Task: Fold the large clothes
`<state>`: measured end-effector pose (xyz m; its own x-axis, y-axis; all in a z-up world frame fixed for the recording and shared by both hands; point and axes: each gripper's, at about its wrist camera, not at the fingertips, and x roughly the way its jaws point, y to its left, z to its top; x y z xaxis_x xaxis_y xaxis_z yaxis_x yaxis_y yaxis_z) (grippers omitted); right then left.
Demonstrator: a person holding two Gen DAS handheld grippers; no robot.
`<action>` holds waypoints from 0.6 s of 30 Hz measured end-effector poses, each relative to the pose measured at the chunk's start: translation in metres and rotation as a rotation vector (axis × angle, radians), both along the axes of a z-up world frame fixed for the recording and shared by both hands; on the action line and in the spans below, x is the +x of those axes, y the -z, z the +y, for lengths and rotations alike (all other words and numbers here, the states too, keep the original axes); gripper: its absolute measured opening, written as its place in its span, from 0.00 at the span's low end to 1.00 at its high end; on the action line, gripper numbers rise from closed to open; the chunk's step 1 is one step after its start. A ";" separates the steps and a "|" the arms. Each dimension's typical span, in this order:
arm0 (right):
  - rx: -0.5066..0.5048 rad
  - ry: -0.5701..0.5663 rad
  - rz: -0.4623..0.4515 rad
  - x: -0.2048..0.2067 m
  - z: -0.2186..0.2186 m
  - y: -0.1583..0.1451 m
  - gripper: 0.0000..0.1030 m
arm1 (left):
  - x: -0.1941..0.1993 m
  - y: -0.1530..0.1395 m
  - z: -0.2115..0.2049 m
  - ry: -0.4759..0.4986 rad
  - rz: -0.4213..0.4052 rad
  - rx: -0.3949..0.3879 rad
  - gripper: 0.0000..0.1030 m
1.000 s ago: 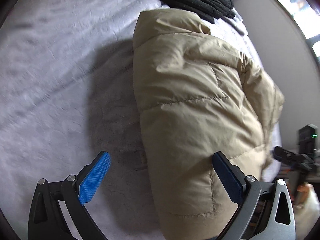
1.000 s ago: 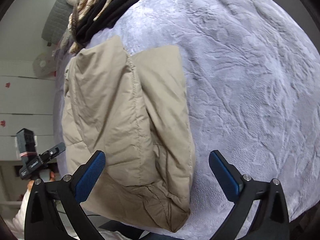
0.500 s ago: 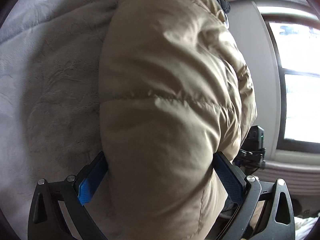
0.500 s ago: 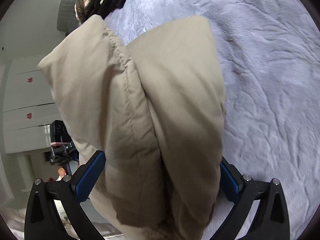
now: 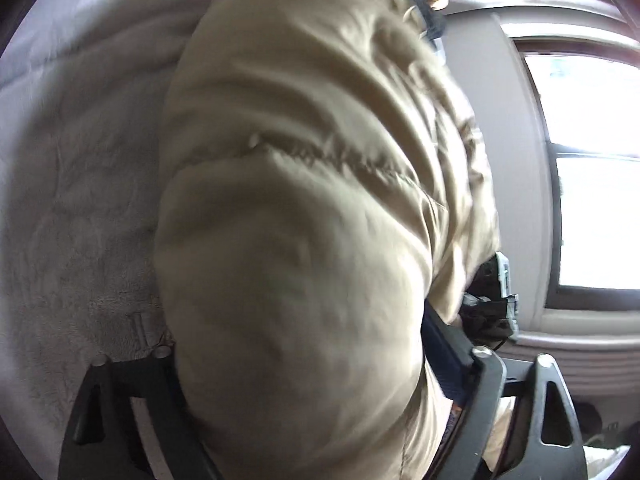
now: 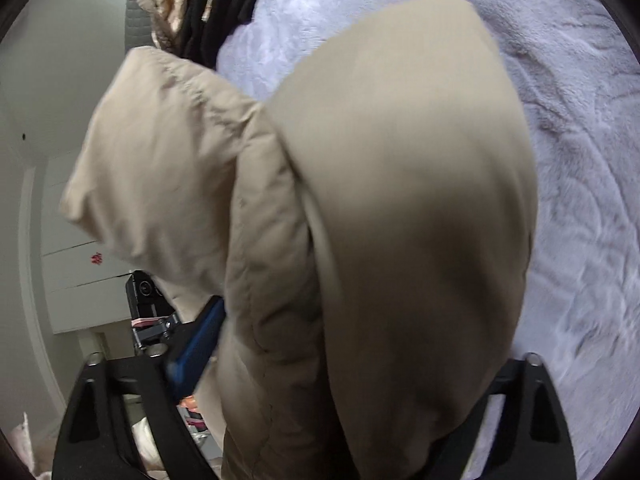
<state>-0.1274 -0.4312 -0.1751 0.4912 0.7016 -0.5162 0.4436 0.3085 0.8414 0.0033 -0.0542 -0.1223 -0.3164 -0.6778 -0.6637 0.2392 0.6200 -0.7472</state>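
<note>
Pale grey plush bedding is covering the bed, and a folded beige puffer jacket is lying on it, filling both views. Dark folded clothes are sitting at the far end. Left gripper and right gripper are closing their fingers around the jacket's near edge.

A home bedroom: a bed under a plush grey blanket; folded clothes stacked on it; white drawers; a bright window.
</note>
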 end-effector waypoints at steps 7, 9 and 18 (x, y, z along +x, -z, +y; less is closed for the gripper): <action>-0.022 0.008 -0.105 0.020 0.041 -0.049 0.80 | 0.022 -0.036 0.019 0.025 -0.054 -0.115 0.84; -0.037 0.012 -0.130 0.032 0.060 -0.061 0.80 | 0.032 -0.044 0.033 0.026 -0.065 -0.132 0.84; -0.046 -0.050 -0.233 0.121 0.172 -0.081 0.80 | 0.117 -0.073 0.114 -0.026 -0.157 -0.130 0.84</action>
<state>-0.0063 -0.2594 -0.0938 0.5661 0.7065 -0.4248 0.2220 0.3656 0.9039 0.1204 0.0600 -0.0495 -0.1973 -0.7678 -0.6096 0.3443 0.5280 -0.7763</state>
